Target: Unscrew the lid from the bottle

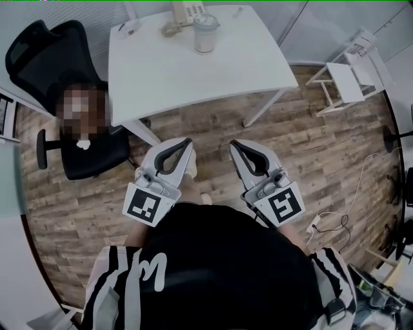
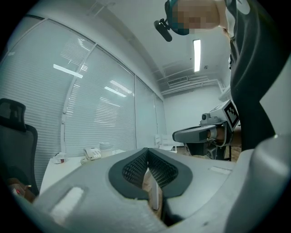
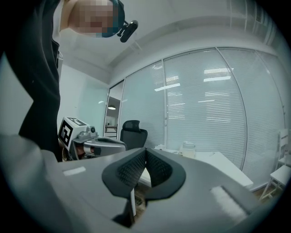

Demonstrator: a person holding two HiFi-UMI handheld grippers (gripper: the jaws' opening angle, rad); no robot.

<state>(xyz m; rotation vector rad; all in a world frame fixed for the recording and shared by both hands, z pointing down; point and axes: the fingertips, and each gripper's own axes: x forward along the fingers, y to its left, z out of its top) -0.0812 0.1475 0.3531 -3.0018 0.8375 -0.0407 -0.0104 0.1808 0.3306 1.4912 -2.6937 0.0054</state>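
A clear bottle [image 1: 206, 33] with a pale lid stands upright at the far side of the white table [image 1: 193, 77]. It appears small in the left gripper view [image 2: 105, 146] and in the right gripper view [image 3: 188, 149]. My left gripper [image 1: 188, 143] is shut and holds nothing, well short of the table's near edge. Beside it, my right gripper [image 1: 233, 144] is also shut and empty. In their own views the left gripper's [image 2: 146, 150] and the right gripper's [image 3: 145, 150] ribbed pads meet with nothing between them. Both point level toward the table.
A desk phone [image 1: 187, 11] sits next to the bottle. A black office chair [image 1: 64, 84] stands left of the table, a white stool [image 1: 348, 77] to its right. A power strip with cable [image 1: 316, 225] lies on the wooden floor at the right.
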